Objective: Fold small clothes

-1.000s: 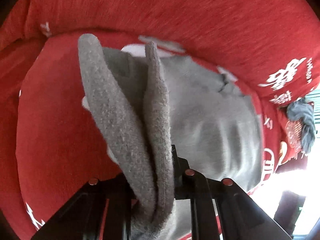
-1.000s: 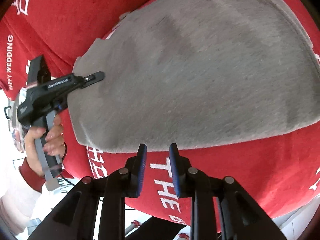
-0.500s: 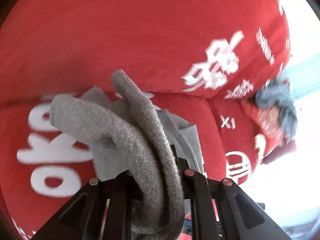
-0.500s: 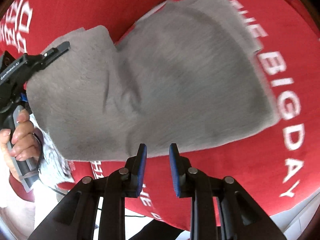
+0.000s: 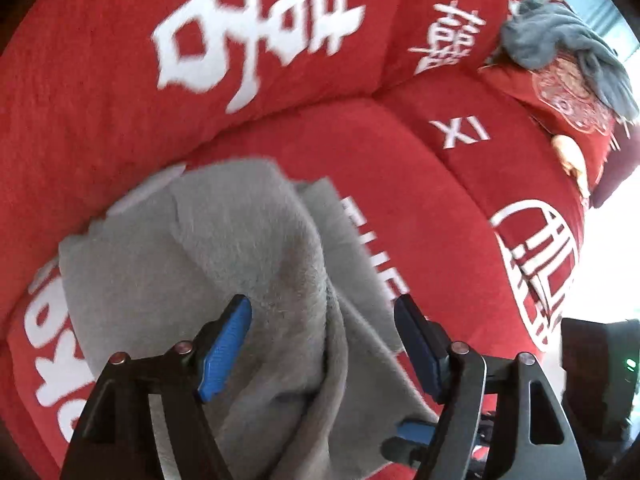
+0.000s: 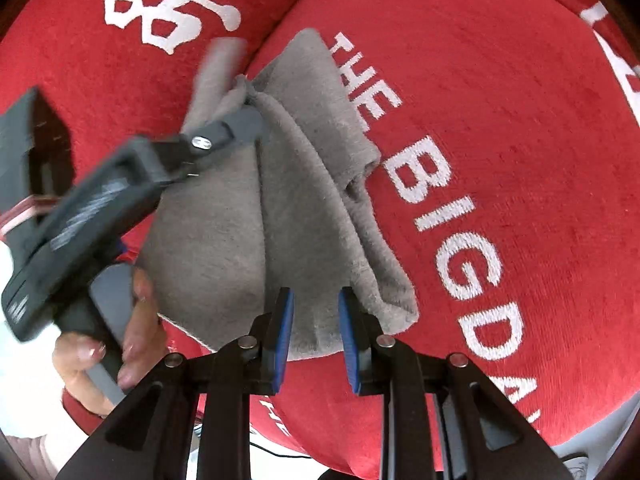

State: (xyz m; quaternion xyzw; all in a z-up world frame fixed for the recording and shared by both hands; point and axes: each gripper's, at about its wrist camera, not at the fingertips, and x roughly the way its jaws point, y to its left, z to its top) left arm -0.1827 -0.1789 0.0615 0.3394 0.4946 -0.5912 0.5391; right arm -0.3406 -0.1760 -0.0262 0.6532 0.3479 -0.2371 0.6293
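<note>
A small grey fleece garment (image 5: 240, 248) lies folded over itself on the red sofa seat (image 5: 420, 200). My left gripper (image 5: 324, 320) is open just above it, with a ridge of the cloth running between its blue pads, which do not touch it. In the right wrist view the same garment (image 6: 288, 208) lies bunched in long folds, and the left gripper (image 6: 224, 132) shows over its far left part. My right gripper (image 6: 314, 320) hovers at the garment's near edge, its pads a narrow gap apart with nothing between them.
The red sofa cover carries white lettering (image 6: 448, 216). A dark grey garment (image 5: 560, 44) lies on a red cushion at the far right of the sofa. The sofa's front edge and floor (image 6: 248, 452) are below my right gripper.
My left gripper carried the gripped half of the garment over the rest, then opened and let it go. The garment went from spread flat to folded and bunched. The right gripper's narrow gap is unchanged.
</note>
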